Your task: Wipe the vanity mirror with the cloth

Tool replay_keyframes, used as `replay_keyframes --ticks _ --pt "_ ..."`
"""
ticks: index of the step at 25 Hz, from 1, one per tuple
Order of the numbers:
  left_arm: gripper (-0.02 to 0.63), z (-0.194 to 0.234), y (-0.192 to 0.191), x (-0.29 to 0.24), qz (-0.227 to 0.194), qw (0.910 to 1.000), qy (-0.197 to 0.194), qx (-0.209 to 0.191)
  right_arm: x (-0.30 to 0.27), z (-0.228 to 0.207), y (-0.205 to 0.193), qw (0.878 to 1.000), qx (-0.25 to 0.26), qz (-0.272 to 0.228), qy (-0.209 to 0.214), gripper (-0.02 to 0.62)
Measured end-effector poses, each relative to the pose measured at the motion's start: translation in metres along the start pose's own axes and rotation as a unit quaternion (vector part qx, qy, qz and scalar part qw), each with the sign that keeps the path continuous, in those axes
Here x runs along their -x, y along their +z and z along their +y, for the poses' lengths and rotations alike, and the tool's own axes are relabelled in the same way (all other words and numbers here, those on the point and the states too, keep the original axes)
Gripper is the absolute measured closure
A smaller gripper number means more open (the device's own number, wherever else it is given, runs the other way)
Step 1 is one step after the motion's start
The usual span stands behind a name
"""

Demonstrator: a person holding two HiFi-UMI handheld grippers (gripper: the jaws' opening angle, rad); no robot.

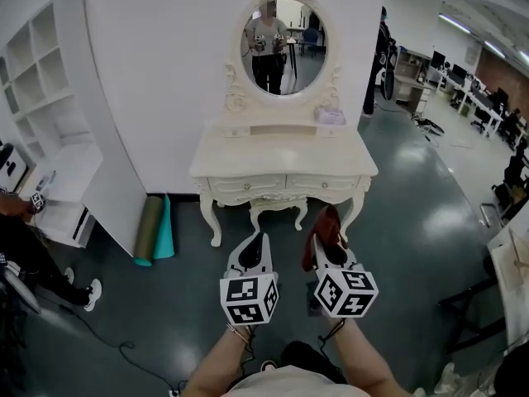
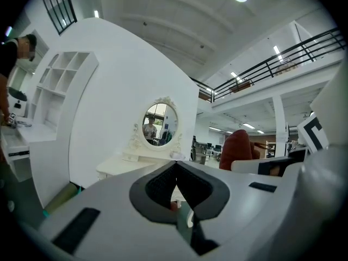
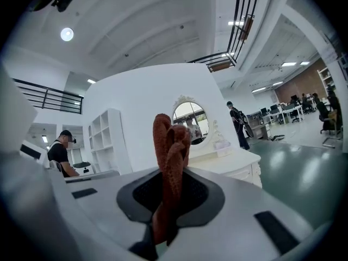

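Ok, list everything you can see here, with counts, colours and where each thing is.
vanity mirror: one, cream oval frame, on the table
vanity table: one, cream, against the white wall ahead
small item: one, pale, table's back right
rolled mats: two, olive and teal, floor left of the table
shelf unit: one, white, far left
bystander: one, dark clothes, left edge
cloth: one, rust red, in the right tool
left tool: one, white, jaws together, empty
right tool: one, white, shut on the cloth
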State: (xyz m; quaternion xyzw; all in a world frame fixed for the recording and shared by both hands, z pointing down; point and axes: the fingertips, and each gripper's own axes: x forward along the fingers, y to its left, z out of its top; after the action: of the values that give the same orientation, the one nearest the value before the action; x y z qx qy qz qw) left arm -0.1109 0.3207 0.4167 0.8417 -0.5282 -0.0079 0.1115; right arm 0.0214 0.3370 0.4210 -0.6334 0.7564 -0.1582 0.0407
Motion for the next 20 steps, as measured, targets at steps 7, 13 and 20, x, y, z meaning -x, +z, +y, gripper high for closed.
replay_keyframes --ticks 7,13,20 --pt "0.595 0.013 -0.012 -0.038 0.005 1.0000 0.000 0.000 -0.036 -0.022 -0.007 1.000 -0.008 0.004 -0.006 0.537" --pt "0.595 0.020 -0.001 -0.093 0.002 0.9999 0.012 0.003 -0.085 -0.045 0.010 1.000 -0.005 0.009 0.006 0.537" --pt "0.595 0.023 0.018 -0.159 -0.007 0.9997 0.024 0.005 -0.141 -0.079 0.039 1.000 0.004 0.006 0.012 0.537"
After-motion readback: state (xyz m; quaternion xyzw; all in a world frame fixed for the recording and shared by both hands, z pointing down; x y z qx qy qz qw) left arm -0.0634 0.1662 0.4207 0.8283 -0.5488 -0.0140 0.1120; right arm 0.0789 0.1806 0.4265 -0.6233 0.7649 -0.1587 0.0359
